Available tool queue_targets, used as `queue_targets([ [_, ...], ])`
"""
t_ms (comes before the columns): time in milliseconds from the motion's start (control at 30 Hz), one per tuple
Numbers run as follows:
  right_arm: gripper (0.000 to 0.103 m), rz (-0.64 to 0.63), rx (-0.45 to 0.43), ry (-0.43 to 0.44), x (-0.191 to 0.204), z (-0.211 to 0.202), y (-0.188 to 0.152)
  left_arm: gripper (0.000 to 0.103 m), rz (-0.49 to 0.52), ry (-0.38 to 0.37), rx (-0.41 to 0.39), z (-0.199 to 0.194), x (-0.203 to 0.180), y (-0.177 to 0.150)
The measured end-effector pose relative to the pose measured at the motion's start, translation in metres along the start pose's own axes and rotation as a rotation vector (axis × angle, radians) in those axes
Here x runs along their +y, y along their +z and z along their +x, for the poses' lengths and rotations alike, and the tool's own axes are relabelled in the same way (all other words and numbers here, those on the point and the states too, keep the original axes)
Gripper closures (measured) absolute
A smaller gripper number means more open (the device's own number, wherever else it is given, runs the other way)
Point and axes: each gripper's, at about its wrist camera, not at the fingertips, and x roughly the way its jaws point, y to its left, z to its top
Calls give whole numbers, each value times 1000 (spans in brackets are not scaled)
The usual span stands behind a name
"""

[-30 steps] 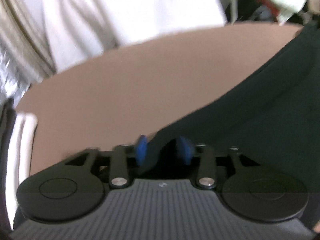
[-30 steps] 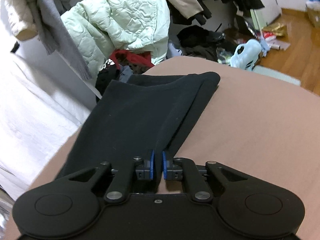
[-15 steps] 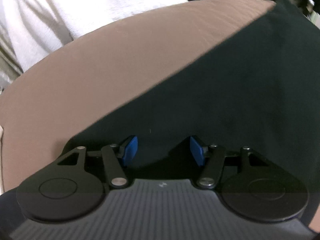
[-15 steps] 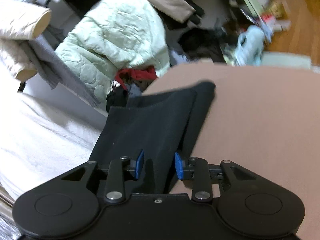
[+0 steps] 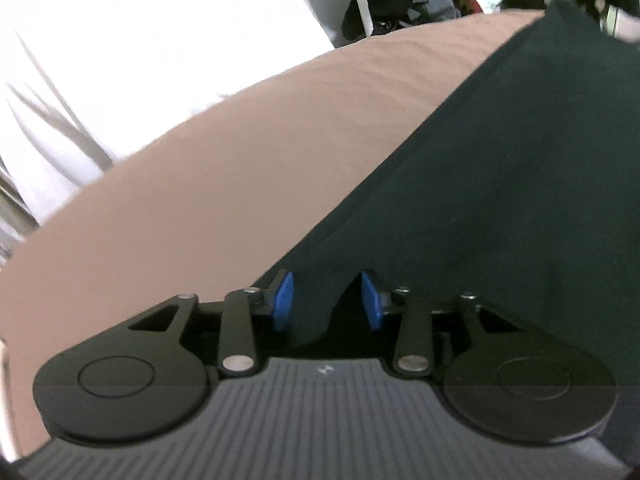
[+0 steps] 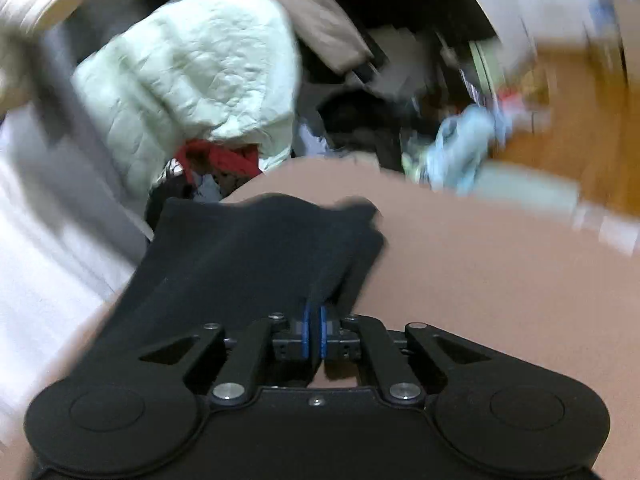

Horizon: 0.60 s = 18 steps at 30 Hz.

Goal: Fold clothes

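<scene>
Right tool pinches black garment edge; left tool agape.

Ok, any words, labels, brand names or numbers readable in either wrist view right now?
None readable.
Left tongs housing: a small pale mark, a symbol rather than letters.
Clutter on the floor beyond the brown surface: too blurred to tell.
Black garment: no visible print or tag.

Pinkish-brown surface, white sheet beyond its edge, pale green quilted jacket, red cloth beneath it, light blue item, blurred wooden floor
</scene>
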Motion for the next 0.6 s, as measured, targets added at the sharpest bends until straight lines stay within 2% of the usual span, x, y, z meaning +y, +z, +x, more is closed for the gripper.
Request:
queue_targets([
  [67,91,79,0,28,-10,-5,7,49,11,21,-16,-2,-2,0],
  [133,86,147,6,42,-16,-8,10,45,3,-13,-27,-1,3,1],
  [233,80,276,71,31,-14,-5,10,34,-23,-73,-36,2,12,7],
  [333,61,362,128,-10,-8,-8,6,33,-27,-133,-51,6,16,13],
  [367,56,364,135,-5,-5,-8,4,45,-22,-170,-57,7,18,14],
  [400,47,352,141,11,-3,-7,3,56,25,-224,-54,6,15,15],
  [433,41,333,144,35,-2,-3,2,81,84,-285,-50,6,9,16],
  [533,37,232,155,120,5,13,-7,94,228,-218,-30,6,-16,22],
  [600,37,151,137,153,11,22,-12,95,219,-172,-53,-1,-17,27],
])
